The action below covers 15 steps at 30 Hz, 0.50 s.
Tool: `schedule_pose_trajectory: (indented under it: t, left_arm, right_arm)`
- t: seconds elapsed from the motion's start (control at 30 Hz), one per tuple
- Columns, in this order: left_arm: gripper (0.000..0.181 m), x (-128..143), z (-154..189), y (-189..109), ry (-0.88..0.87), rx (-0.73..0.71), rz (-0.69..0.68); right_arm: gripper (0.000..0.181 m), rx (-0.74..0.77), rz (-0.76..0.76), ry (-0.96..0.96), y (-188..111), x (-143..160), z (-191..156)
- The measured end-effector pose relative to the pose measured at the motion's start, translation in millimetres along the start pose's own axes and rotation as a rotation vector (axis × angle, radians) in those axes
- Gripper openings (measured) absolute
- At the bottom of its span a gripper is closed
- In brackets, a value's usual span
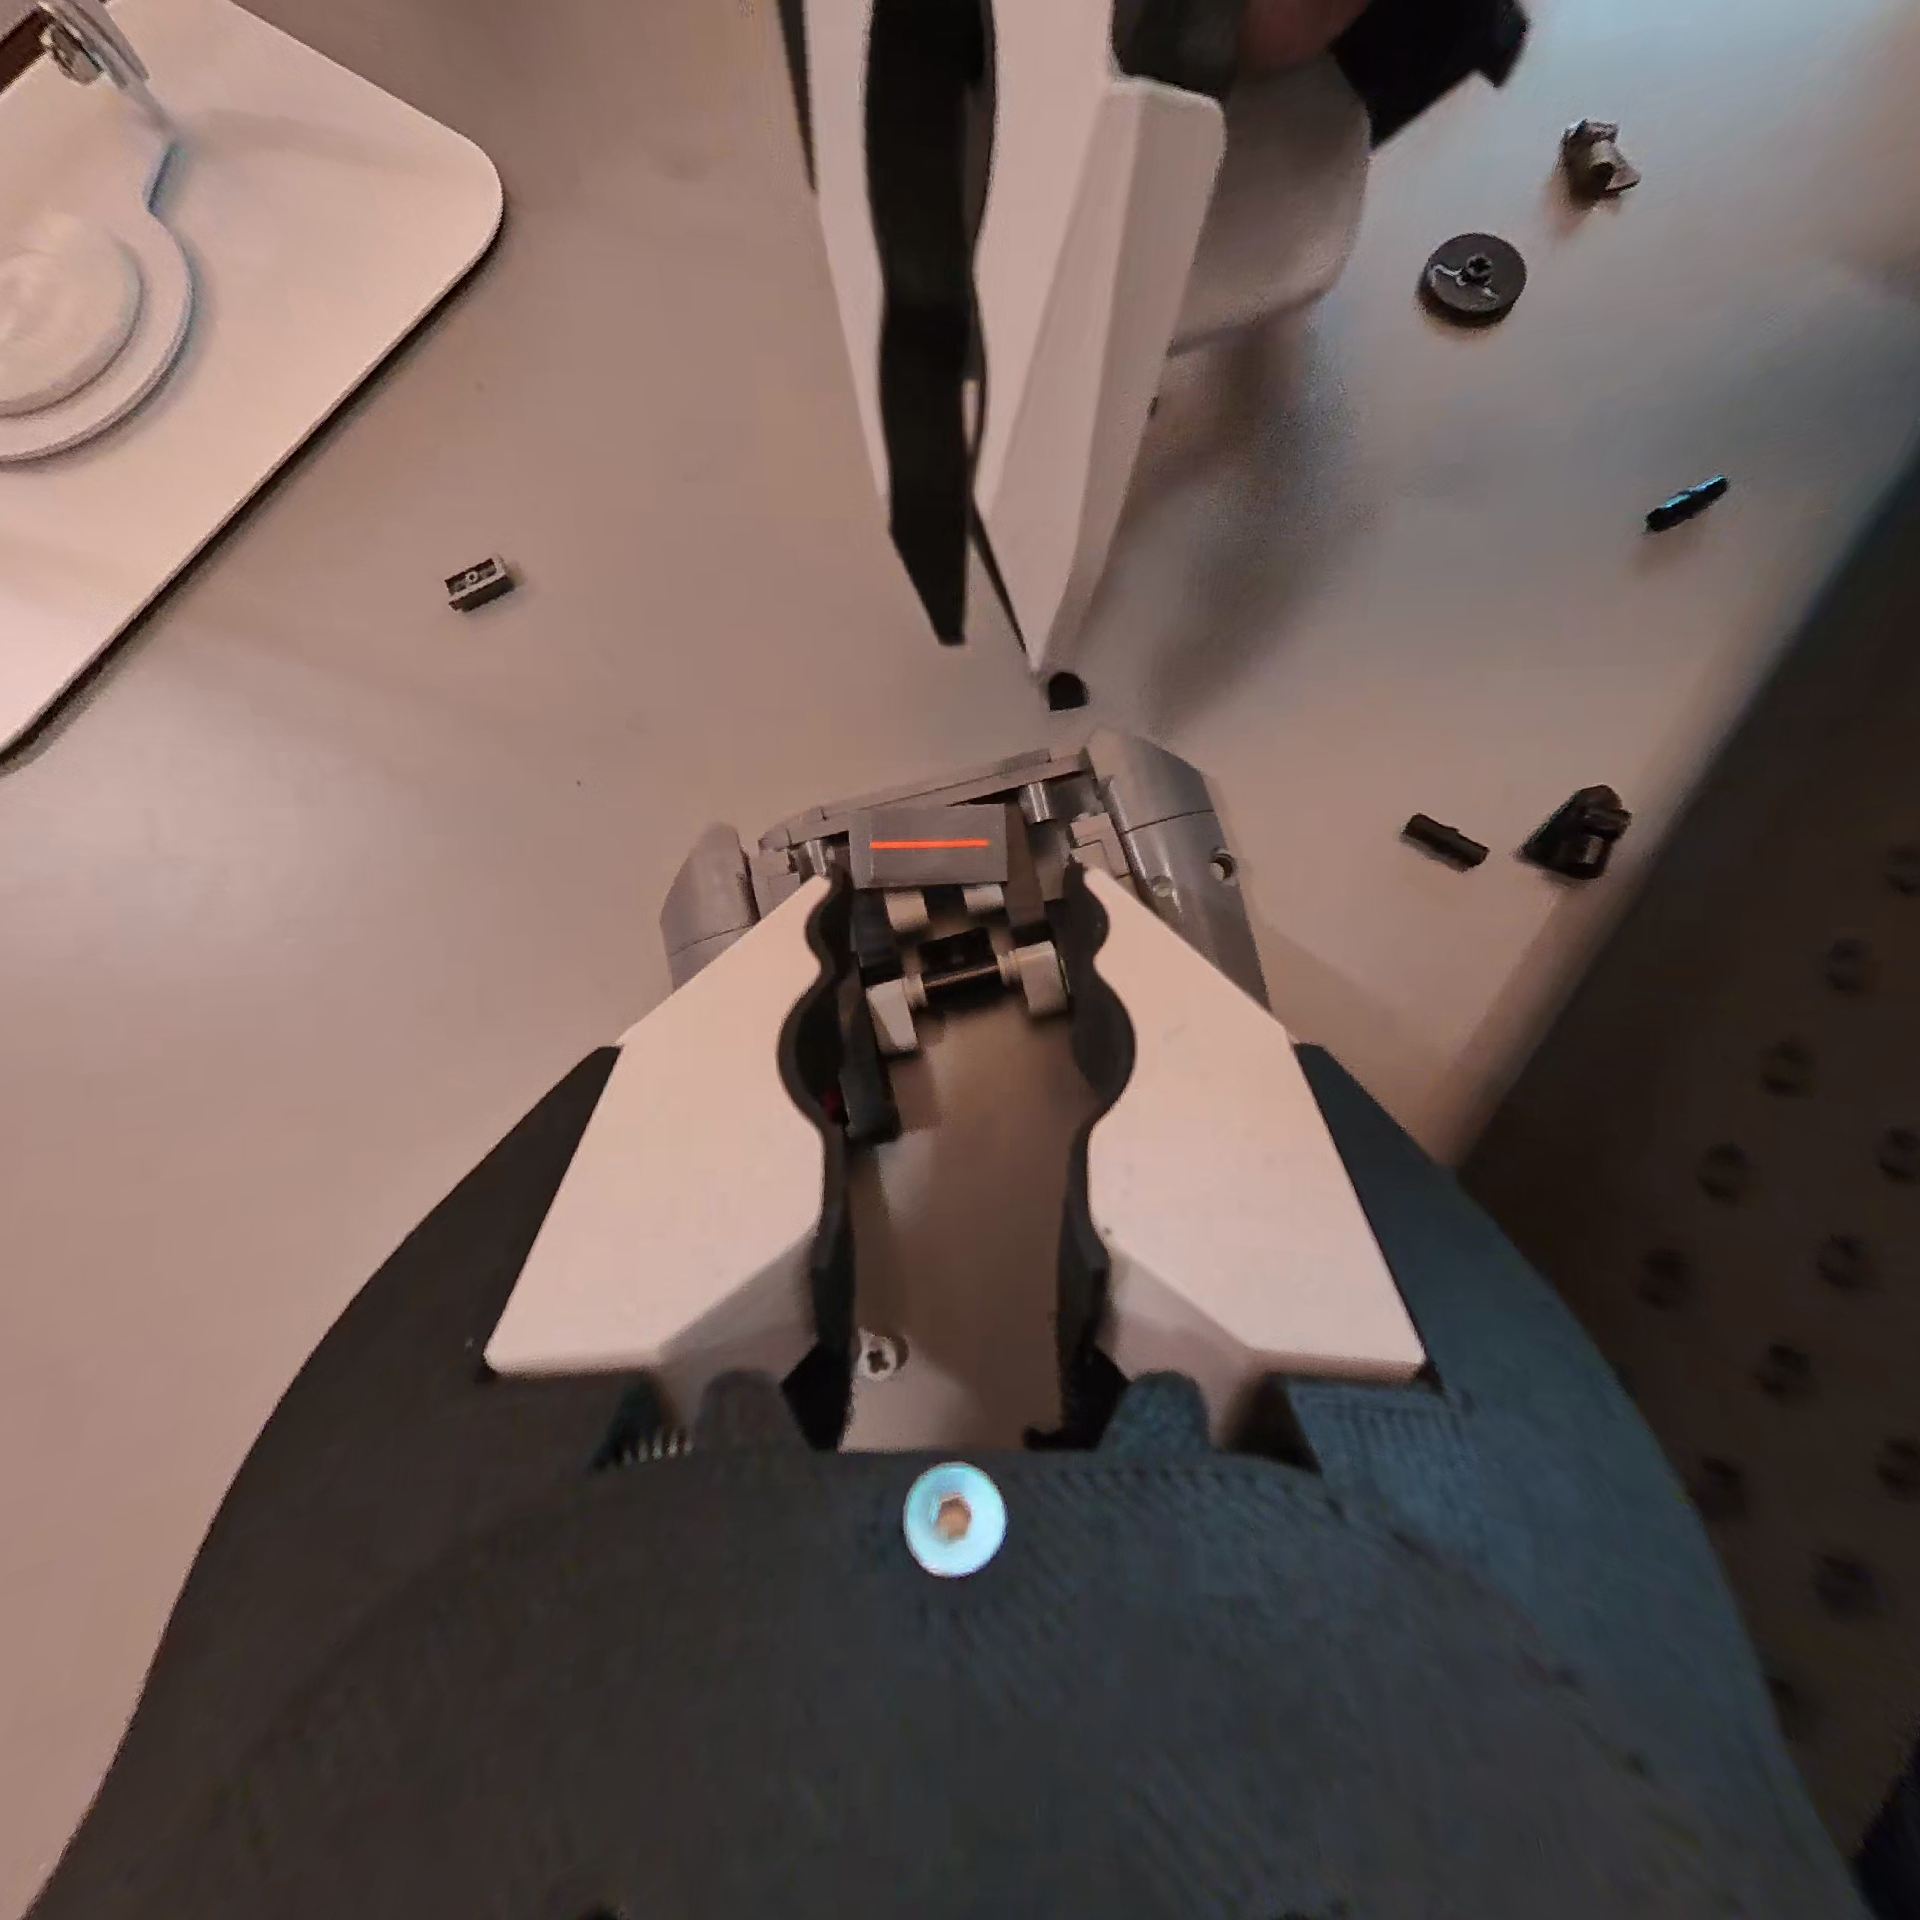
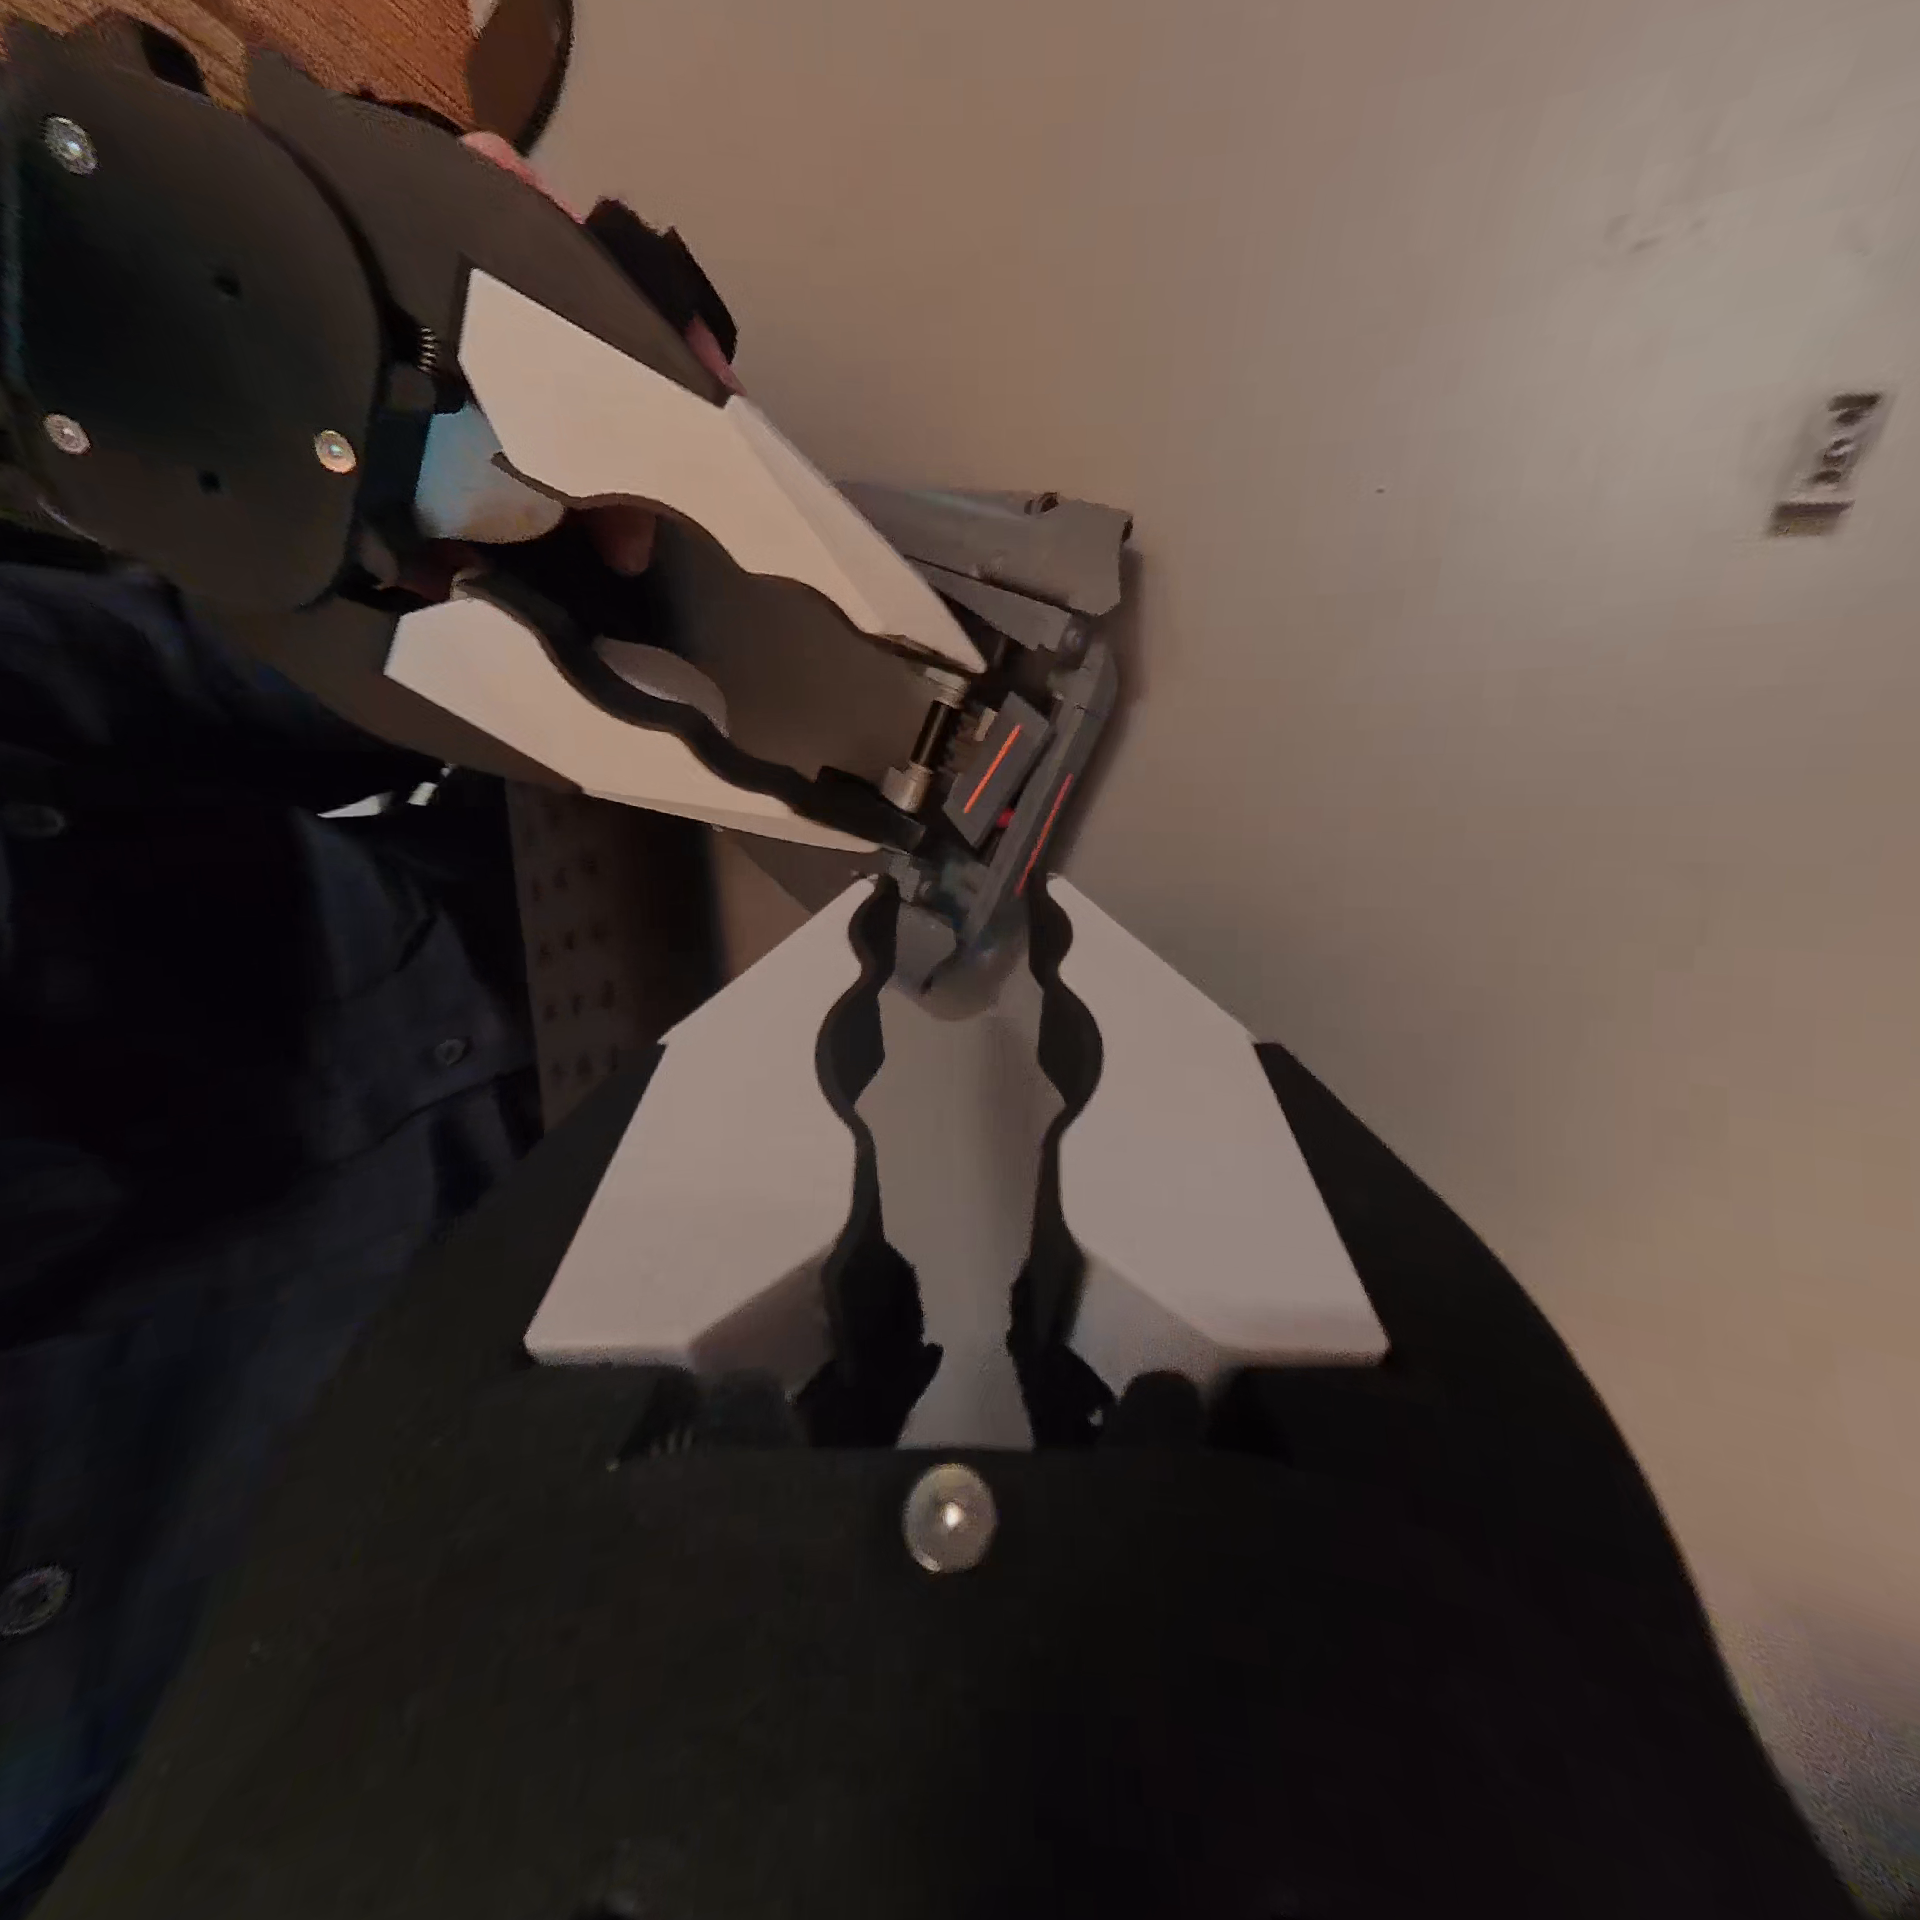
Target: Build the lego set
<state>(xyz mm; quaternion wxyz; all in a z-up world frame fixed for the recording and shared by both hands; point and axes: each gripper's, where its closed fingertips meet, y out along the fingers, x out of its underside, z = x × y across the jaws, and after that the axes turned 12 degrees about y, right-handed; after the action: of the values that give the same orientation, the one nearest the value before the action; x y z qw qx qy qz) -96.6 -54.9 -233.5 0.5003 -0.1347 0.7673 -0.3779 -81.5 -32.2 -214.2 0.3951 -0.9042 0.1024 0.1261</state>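
Note:
A grey lego model (image 1: 930, 844) with thin orange lines is held between both grippers just above the table. My left gripper (image 1: 951, 883) is shut on its near side, around the light grey axle parts. My right gripper (image 2: 956, 894) is shut on the model's rounded grey end (image 2: 961, 977). In the left wrist view the right gripper (image 1: 1039, 675) comes down from the top onto the model's far edge. In the right wrist view the left gripper (image 2: 935, 748) reaches in from the upper left and clamps the model (image 2: 1039, 540).
Loose pieces lie on the table: a small grey one (image 1: 480, 582) at left, a black round one (image 1: 1470, 281), a grey one (image 1: 1600, 156) and black bits (image 1: 1685, 504) (image 1: 1444, 840) (image 1: 1579, 831) at right. A white tray (image 1: 312, 260) sits top left. A dark perforated mat (image 1: 1766, 1143) lies at right. Across from one pair of fingers to the other is roughly 4 centimetres.

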Motion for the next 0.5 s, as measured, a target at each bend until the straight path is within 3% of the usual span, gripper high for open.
schedule_pose_trajectory:
  t: [0.5]
  left_arm:
    - [0.022, 1.8, -1.8, 10.6, 0.006, -0.009, -0.055]
  right_arm:
    - [0.009, 0.050, 0.017, -0.009, 18.7, -3.1, 10.5]
